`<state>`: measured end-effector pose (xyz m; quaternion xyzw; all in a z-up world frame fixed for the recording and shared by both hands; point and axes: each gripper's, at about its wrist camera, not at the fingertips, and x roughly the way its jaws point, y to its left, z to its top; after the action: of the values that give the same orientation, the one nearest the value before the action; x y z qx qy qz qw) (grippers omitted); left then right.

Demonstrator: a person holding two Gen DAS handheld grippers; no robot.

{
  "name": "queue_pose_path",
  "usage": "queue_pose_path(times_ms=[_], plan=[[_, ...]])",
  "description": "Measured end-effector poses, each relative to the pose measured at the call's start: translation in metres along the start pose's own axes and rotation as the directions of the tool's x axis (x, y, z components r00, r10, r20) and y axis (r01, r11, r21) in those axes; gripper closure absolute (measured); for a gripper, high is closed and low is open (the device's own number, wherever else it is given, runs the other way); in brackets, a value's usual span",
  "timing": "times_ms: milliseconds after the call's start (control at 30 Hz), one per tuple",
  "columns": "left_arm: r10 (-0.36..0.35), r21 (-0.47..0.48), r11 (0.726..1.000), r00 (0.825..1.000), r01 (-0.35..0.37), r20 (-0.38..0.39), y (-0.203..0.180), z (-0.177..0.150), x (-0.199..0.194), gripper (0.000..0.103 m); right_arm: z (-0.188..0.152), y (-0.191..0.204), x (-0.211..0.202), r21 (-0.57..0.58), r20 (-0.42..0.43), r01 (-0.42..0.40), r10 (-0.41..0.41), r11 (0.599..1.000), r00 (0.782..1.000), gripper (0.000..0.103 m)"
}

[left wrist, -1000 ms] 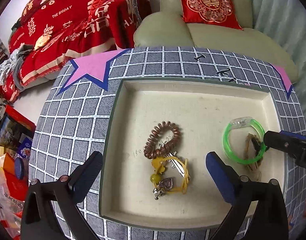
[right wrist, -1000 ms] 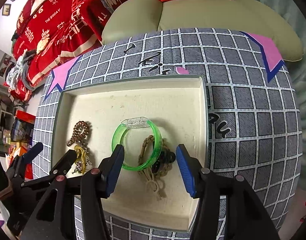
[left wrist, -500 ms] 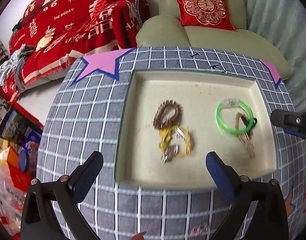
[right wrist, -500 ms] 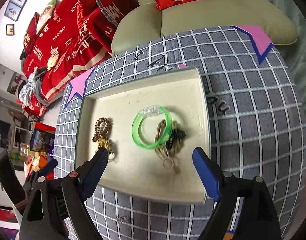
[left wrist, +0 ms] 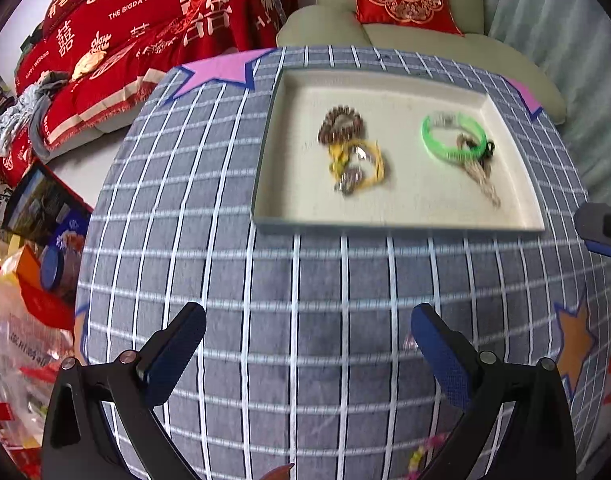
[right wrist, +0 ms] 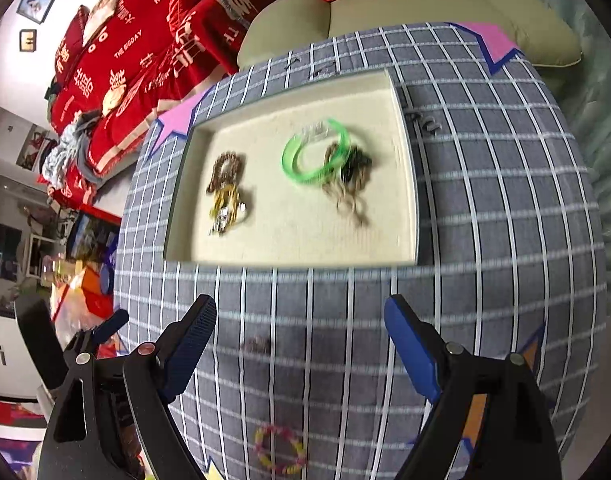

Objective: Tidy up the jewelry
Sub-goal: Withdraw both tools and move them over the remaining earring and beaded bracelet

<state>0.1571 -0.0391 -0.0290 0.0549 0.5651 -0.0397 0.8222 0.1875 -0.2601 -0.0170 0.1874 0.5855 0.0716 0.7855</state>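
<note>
Nearest me, my left gripper (left wrist: 307,338) hangs spread wide over the grey checked cloth (left wrist: 345,280), nothing between its pads. My right gripper (right wrist: 299,330) is just as wide and empty, its jaws having just been opening. A pink-and-yellow beaded bracelet (right wrist: 279,450) lies on the cloth at six o'clock of it. Farther out, at twelve o'clock, sits the cream tray (right wrist: 185,200). Inside, a brown coil band (right wrist: 225,170) touches a yellow bracelet (right wrist: 227,210); at three o'clock of them, a green bangle (right wrist: 315,156) overlaps a tan cord piece (right wrist: 347,196).
</note>
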Motion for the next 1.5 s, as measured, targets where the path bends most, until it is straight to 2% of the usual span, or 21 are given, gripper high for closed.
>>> queue_pose_path(times_ms=[167, 467, 800, 1133, 1500], plan=[[-0.004, -0.003, 1.000, 1.000, 0.004, -0.023, 0.000, -0.021, -0.002, 0.000, -0.030, 0.003, 0.001, -0.016, -0.029, 0.020, -0.021, 1.000, 0.999, 0.015], [-0.012, 0.011, 1.000, 0.998, 0.013, -0.056, -0.002, -0.050, -0.002, 0.000, -0.082, -0.002, 0.016, 0.024, -0.096, 0.068, -0.066, 0.997, 0.993, 0.015], [0.000, 0.033, 0.999, 0.997, 0.003, -0.073, 0.001, -0.069, 0.001, 0.000, -0.126, -0.009, 0.034, 0.046, -0.156, 0.124, -0.115, 0.991, 0.981, 0.015], [-0.034, 0.043, 0.998, 0.994, 0.039, -0.105, 0.003, -0.082, 0.008, 0.000, -0.163, -0.005, 0.056, 0.015, -0.212, 0.172, -0.165, 0.985, 0.963, 0.015], [-0.064, 0.089, 0.993, 0.991, 0.075, -0.116, -0.010, -0.083, 0.016, 0.000, -0.183, 0.008, 0.076, -0.034, -0.211, 0.237, -0.239, 0.971, 0.948, 0.015]])
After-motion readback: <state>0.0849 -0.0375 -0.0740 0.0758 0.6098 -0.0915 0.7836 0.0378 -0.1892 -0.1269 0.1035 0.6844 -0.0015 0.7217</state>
